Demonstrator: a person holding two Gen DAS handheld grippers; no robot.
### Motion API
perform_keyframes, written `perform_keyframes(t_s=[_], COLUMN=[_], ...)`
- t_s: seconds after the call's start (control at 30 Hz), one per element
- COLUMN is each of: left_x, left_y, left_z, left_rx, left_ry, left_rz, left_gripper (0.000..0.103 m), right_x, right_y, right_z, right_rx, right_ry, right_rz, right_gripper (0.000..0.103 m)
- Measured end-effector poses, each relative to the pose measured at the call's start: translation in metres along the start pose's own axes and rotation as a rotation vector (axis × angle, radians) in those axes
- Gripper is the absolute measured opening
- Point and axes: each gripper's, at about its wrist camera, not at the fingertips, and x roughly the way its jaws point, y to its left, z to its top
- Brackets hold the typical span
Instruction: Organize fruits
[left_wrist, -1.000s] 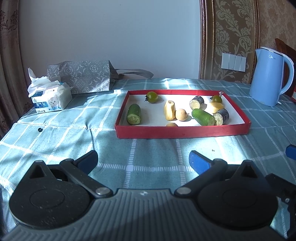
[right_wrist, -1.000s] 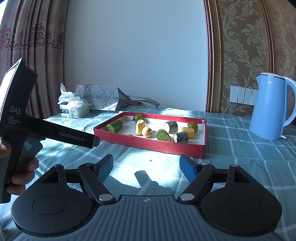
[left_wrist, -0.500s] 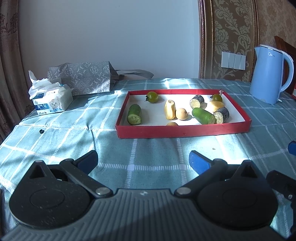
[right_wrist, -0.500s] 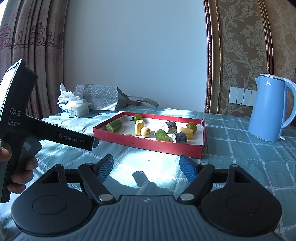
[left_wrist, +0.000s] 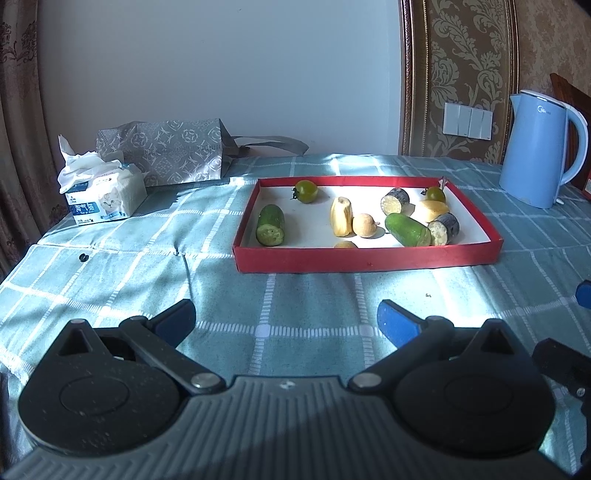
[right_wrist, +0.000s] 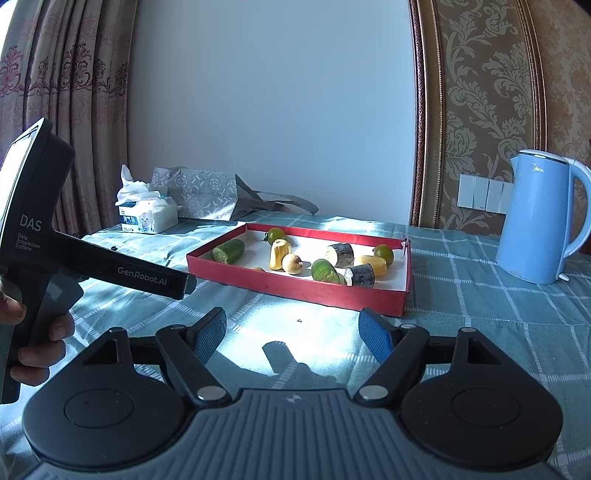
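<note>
A red tray (left_wrist: 365, 258) (right_wrist: 295, 290) with a white floor lies on the teal checked tablecloth. It holds a cucumber piece (left_wrist: 270, 225) at left, a green tomato (left_wrist: 306, 191), a yellow peeled piece (left_wrist: 341, 216), a round tan fruit (left_wrist: 364, 225), a second cucumber piece (left_wrist: 406, 229), two dark-skinned cut pieces (left_wrist: 395, 201) (left_wrist: 443, 228) and another green tomato (left_wrist: 435, 194). My left gripper (left_wrist: 286, 319) is open and empty, short of the tray. My right gripper (right_wrist: 293, 332) is open and empty, near the tray's front right. The left device body (right_wrist: 92, 266) shows at left.
A blue electric kettle (left_wrist: 535, 149) (right_wrist: 535, 218) stands at the right back. A tissue pack (left_wrist: 101, 195) and a grey patterned bag (left_wrist: 166, 149) sit at the left back by the wall. A curtain hangs at left.
Both views have shifted slightly; the tray sits a little nearer in the left wrist view. Both grippers stay open and empty.
</note>
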Motion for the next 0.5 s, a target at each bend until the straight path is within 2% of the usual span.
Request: perform_keyframes(t_s=[0.5], left_x=[0.0014], left_y=[-0.0018], left_z=[-0.0019], left_rx=[0.008], left_ry=[0.007], left_rz=[0.007], left_gripper=[0.103], right_x=[0.0000], right_y=[0.0011], right_z=[0.0011], right_rx=[0.001], right_ry=[0.001], right_rz=[0.001], right_gripper=[0.079])
